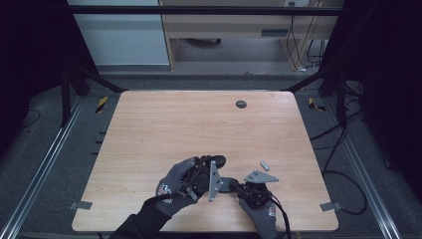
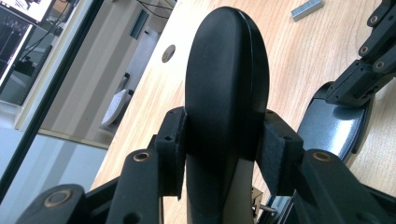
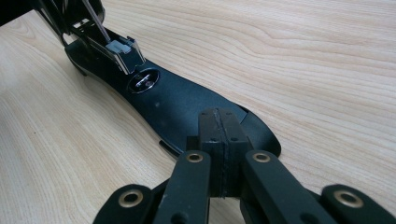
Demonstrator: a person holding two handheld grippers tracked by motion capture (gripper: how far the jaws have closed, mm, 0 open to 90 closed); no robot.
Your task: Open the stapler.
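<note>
Gripping a black stapler top between both pads, left gripper at the near middle of the table, jaws partway spread and clamped on the top's sides, top raised and tilted up off the base. Pressing down on the stapler base, right gripper just beside, jaws pressed together with nothing between, tips resting on the base's flat end. Lying flat on the wood, base between the two gloved hands, metal magazine exposed at its far end. Sitting on the table near the right gripper, staple strip. Farther back, round grommet.
</note>
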